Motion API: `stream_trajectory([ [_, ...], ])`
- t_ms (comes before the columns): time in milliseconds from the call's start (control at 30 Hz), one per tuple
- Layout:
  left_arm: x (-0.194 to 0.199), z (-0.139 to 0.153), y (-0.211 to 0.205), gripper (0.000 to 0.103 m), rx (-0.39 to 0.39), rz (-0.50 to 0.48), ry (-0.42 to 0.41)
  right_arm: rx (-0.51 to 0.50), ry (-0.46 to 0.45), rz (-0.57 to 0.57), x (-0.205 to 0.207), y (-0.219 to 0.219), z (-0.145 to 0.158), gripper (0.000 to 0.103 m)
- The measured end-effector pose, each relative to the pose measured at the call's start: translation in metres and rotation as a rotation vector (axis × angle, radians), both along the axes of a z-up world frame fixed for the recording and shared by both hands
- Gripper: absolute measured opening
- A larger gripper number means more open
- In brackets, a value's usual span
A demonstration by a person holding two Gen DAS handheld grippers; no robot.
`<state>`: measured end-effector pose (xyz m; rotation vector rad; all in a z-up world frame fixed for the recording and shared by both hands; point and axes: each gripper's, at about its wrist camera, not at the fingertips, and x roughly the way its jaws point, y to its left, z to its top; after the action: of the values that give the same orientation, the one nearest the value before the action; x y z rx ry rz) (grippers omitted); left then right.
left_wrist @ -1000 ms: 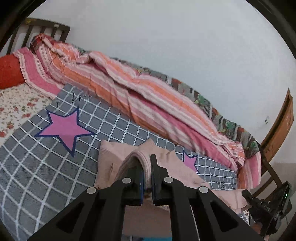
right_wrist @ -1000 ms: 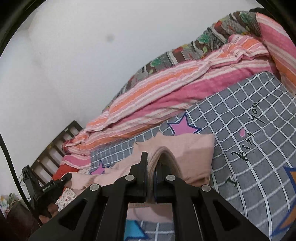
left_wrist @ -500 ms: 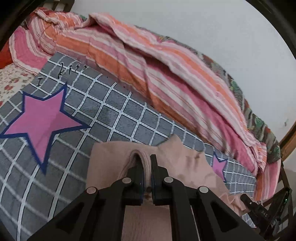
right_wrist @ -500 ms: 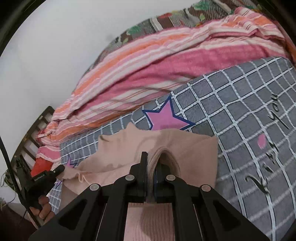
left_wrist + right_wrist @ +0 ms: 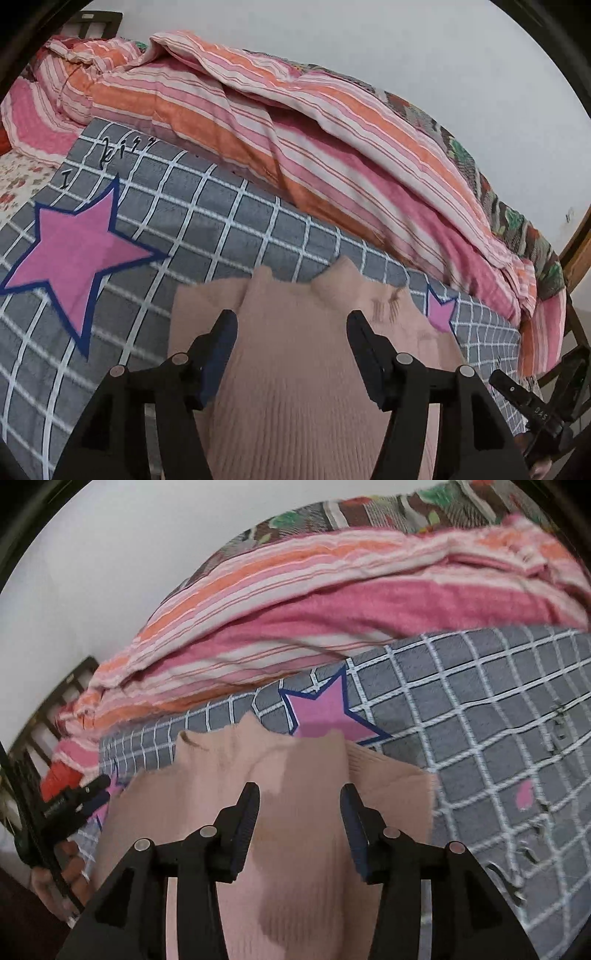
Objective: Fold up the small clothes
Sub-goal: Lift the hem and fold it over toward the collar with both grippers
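1. One pink garment (image 5: 295, 369) is laid folded on the grey checked blanket (image 5: 207, 236), near the bed's front edge, its far edge just short of the striped quilt (image 5: 295, 140).
2. The left gripper (image 5: 291, 336) is spread wide above the garment, with nothing pinched.
3. The right gripper (image 5: 299, 805) is likewise spread over the garment's right part, with nothing held.
4. The fold appears just laid down; both grippers are best drawn straight back so the knit is not snagged, and the doubled edges should be checked for alignment before any further fold is made.
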<state>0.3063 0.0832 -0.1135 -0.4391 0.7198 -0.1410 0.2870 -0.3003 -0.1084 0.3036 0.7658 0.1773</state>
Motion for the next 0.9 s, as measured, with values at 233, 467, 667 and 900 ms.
stream_trajectory([
  [233,-0.062,-0.009,-0.003,0.060,0.102,0.045,-0.036,0.000,-0.032,-0.010,-0.062,-0.021,-0.004,0.051],
  [467,-0.112,-0.027,0.020,0.060,0.037,0.045,0.003,0.063,0.047,0.008,-0.098,-0.027,-0.036,0.051],
  [667,-0.131,-0.038,0.024,0.061,-0.019,0.016,0.040,0.045,0.071,0.022,-0.107,-0.011,-0.041,0.051],
  [900,-0.127,-0.051,0.031,0.064,-0.095,0.017,0.076,0.003,0.072,0.015,-0.106,-0.004,-0.046,0.054],
])
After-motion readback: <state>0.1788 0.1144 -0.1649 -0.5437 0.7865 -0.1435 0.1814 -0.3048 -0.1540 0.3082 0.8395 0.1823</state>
